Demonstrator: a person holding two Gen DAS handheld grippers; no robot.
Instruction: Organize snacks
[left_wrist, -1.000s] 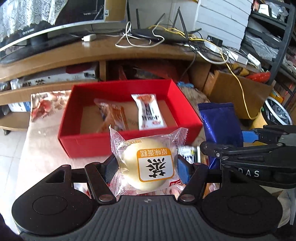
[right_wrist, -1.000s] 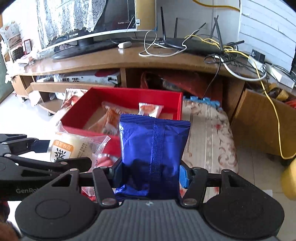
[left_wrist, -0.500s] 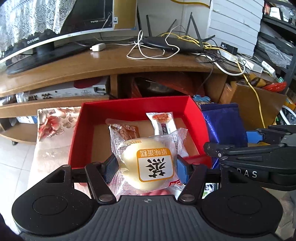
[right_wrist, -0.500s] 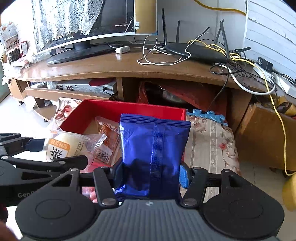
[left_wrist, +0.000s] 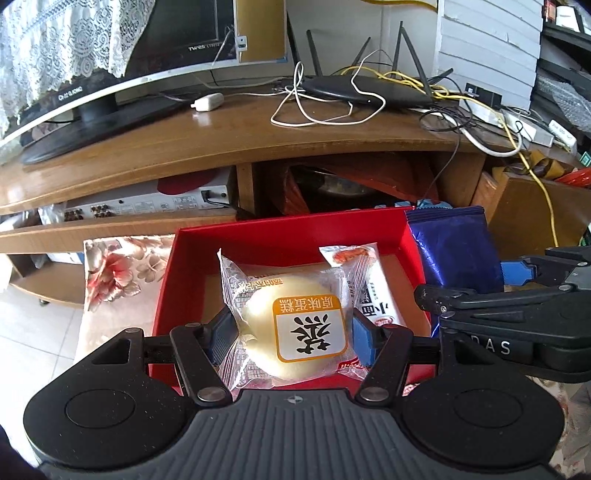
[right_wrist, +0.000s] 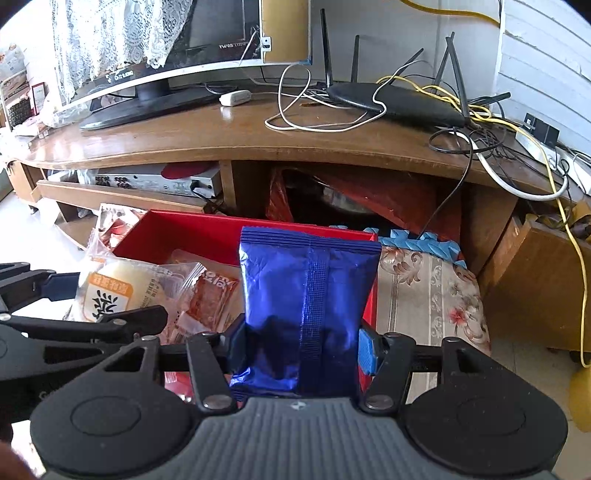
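My left gripper (left_wrist: 293, 334) is shut on a wrapped pale round cake (left_wrist: 295, 325) with an orange-framed label, held over the open red box (left_wrist: 280, 230). A white snack packet (left_wrist: 373, 284) lies in the box behind it. My right gripper (right_wrist: 301, 349) is shut on a blue foil snack bag (right_wrist: 308, 295), held upright over the box's right wall (right_wrist: 371, 306). The blue bag (left_wrist: 456, 254) also shows at right in the left wrist view. In the right wrist view the cake (right_wrist: 110, 291) and an orange-red packet (right_wrist: 210, 302) show over the box.
The box rests on a floral cloth (right_wrist: 424, 291) on a low surface. Behind stands a wooden TV stand (left_wrist: 258, 144) with a monitor (left_wrist: 110, 66), router (left_wrist: 365, 92) and tangled cables. A cardboard box (right_wrist: 539, 280) sits at right. White tiled floor (left_wrist: 33, 332) lies left.
Both grippers have moved forward toward the TV stand with their snacks. The cake is now over the box's inside and the blue bag over its right wall.
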